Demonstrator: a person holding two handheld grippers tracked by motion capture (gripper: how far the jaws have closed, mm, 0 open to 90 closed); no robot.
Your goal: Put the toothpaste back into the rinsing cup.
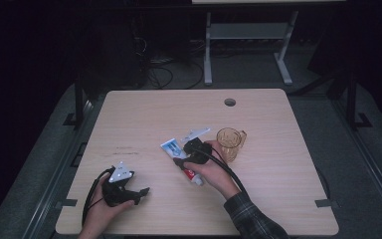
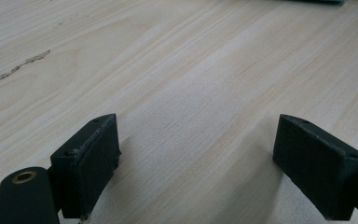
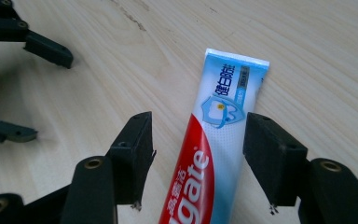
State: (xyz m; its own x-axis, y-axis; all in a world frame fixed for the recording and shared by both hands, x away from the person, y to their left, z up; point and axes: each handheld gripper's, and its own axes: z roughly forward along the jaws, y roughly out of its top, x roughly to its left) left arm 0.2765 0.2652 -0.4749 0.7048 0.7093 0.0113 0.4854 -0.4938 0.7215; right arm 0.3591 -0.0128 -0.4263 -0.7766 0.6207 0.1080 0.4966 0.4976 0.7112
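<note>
1. Your right gripper (image 3: 198, 154) has its jaws apart, one on each side of the toothpaste tube (image 3: 214, 140). The tube lies flat on the table (image 1: 278, 199), between the pads and not yet squeezed.
2. The tube's long axis runs straight away from you along the jaws, flat crimped end farthest out, so a close would catch it across its width.
3. Your left gripper (image 1: 129, 191) sits well apart near the table's front-left, jaws wide open over bare wood.
4. The amber mug (image 1: 230, 143) stands just beyond your right hand (image 1: 214, 172). The right side is clearly nearer the tube.
</note>
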